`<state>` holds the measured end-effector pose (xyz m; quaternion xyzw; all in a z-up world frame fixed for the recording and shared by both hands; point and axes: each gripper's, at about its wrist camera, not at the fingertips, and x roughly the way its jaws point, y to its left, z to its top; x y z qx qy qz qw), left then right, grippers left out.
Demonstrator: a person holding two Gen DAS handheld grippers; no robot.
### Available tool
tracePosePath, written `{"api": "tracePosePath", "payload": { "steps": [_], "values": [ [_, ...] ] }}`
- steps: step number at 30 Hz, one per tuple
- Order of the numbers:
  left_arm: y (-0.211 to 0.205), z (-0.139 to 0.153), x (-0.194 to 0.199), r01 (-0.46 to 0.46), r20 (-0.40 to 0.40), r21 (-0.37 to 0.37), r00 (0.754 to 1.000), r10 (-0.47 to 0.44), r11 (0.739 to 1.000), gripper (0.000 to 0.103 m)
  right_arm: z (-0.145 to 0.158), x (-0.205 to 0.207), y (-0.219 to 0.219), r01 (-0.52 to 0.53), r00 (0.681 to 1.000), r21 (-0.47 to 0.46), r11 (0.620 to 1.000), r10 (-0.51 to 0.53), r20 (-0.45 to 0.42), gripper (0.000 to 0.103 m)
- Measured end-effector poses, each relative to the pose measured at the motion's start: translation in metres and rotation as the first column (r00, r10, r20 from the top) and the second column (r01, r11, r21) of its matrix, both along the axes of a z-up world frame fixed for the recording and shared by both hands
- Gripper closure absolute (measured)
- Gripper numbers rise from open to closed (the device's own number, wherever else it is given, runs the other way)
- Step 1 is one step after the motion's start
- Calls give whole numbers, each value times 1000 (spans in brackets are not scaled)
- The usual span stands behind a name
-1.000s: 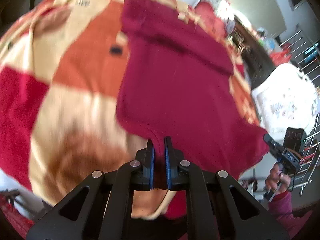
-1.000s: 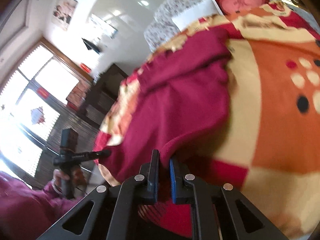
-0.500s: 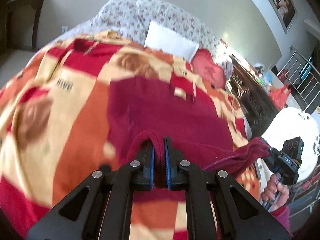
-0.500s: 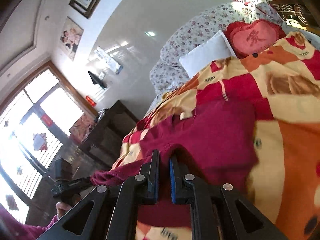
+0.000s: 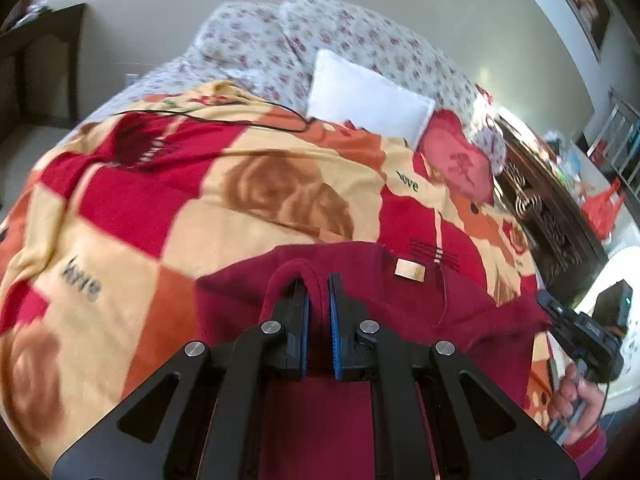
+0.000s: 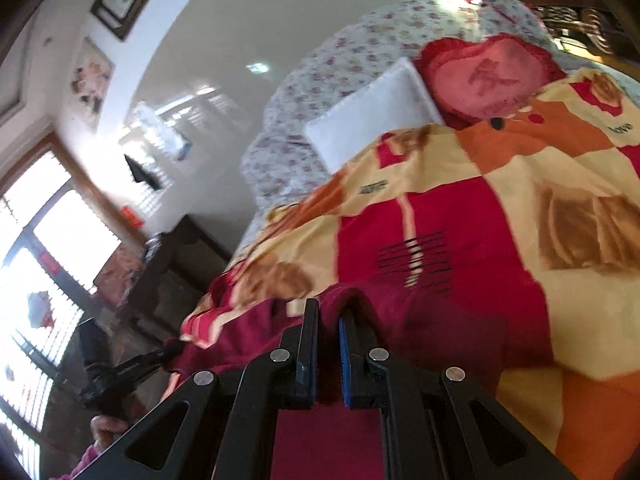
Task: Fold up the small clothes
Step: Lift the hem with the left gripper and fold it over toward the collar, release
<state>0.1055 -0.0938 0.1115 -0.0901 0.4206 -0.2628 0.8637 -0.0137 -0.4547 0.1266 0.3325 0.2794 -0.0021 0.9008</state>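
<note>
A dark red garment (image 5: pixel 400 304) lies on a bed's patterned blanket (image 5: pixel 208 216). My left gripper (image 5: pixel 318 288) is shut on a fold of its hem, lifted over the garment's far edge near a tan label (image 5: pixel 410 269). In the left wrist view my right gripper (image 5: pixel 548 306) pinches the other corner at the right. In the right wrist view my right gripper (image 6: pixel 328 320) is shut on the garment (image 6: pixel 440 320), and my left gripper (image 6: pixel 172 350) holds the corner at the lower left.
A white pillow (image 5: pixel 368 100), a red heart cushion (image 5: pixel 456 160) and a floral quilt (image 5: pixel 340 36) sit at the bed's head. A black cable (image 5: pixel 224 120) lies across the blanket. Dark wooden furniture (image 5: pixel 552 220) stands to the right of the bed.
Both grippers carried the garment's near hem up and forward toward its far edge, folding the garment over itself. The views tilted up from the blanket to the bed's head.
</note>
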Motion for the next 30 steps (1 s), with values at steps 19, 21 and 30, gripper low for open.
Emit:
{"api": "tracePosePath", "payload": {
  "steps": [19,21,30],
  "values": [
    [-13,3,14,49,-66,21,997,-47,999,52,12,11,43,-117,993,-212,970,116,-21,59],
    [-13,2,21,25,-54,24,998,-23,999,52,9,26,52,-137,991,-236,962,131,-38,59],
    [-6,10,20,6,-35,4,999,-6,1000,35,-55,82,19,-8,959,-340,940,-89,-268,59]
  ]
}}
